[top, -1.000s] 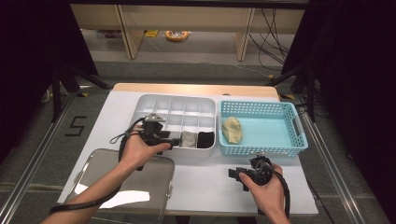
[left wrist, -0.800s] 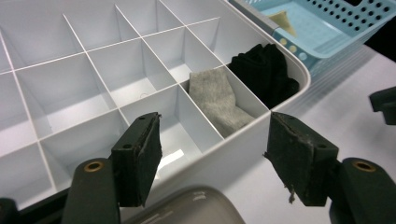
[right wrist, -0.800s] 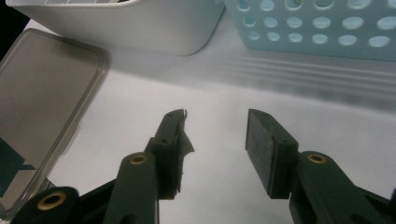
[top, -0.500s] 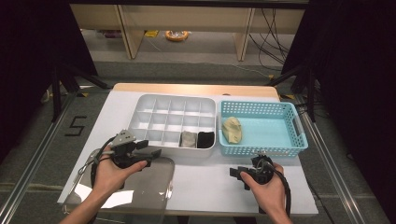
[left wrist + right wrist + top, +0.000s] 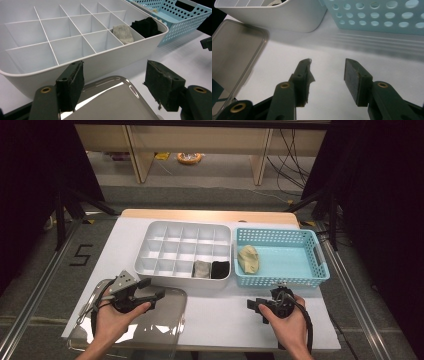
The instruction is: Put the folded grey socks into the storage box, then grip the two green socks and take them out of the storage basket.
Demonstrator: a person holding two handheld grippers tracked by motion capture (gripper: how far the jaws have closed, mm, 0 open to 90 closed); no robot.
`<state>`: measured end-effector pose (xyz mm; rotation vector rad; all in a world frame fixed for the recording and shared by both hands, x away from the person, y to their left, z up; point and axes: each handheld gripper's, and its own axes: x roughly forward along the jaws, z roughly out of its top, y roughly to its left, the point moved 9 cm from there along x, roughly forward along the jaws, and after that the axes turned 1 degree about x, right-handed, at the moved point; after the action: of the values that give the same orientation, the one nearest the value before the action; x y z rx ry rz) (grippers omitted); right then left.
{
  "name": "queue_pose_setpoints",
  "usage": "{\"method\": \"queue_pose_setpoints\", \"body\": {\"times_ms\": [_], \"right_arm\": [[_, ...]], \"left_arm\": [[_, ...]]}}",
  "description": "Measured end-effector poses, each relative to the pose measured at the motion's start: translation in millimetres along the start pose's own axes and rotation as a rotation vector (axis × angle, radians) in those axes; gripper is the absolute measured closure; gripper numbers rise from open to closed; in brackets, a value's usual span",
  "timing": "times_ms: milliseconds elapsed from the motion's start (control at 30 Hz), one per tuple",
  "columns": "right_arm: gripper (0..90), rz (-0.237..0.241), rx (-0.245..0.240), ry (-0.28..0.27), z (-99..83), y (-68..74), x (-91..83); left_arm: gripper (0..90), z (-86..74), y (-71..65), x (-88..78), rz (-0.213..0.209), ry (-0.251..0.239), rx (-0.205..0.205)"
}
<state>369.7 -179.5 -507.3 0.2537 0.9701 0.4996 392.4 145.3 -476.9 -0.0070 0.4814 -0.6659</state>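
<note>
1. Lid [image 5: 145,320], clear, lies flat at the table's near left edge, beside the white divided tray [image 5: 170,270], handy for closing it
2. Left gripper [image 5: 155,292] hovers over the lid, jaws wide, nothing between them; they have just been opening
3. Right gripper [image 5: 254,306] waits below the blue basket [image 5: 320,267], jaws wide, empty
4. Since 1 s ago: left hand has come back from the tray's grey sock [image 5: 202,269] down to the lid; right hand unchanged
</note>
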Motion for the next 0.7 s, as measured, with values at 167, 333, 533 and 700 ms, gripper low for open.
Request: {"method": "queue_pose_setpoints", "body": {"times_ms": [167,333,533,700], "right_arm": [[56.9,0.0,-0.009,0.002,2.6,1.6,1.0],[57.2,0.008,-0.01,-0.001,5.3,2.4,1.6],[58.5,-0.006,-0.02,-0.014,9.5,0.4,-4.1],[60.0,-0.001,-0.007,-0.062,20.5,2.5,-11.1]], "left_arm": [[32.1,-2.9,3.1,-2.1,0.016,0.008,0.0],[33.2,-2.1,7.5,-4.8,0.038,0.0,-0.006],[34.3,-6.7,9.5,-2.4,0.05,0.02,-0.016],[34.6,-5.8,8.5,-3.6,0.053,0.018,-0.011]]}}
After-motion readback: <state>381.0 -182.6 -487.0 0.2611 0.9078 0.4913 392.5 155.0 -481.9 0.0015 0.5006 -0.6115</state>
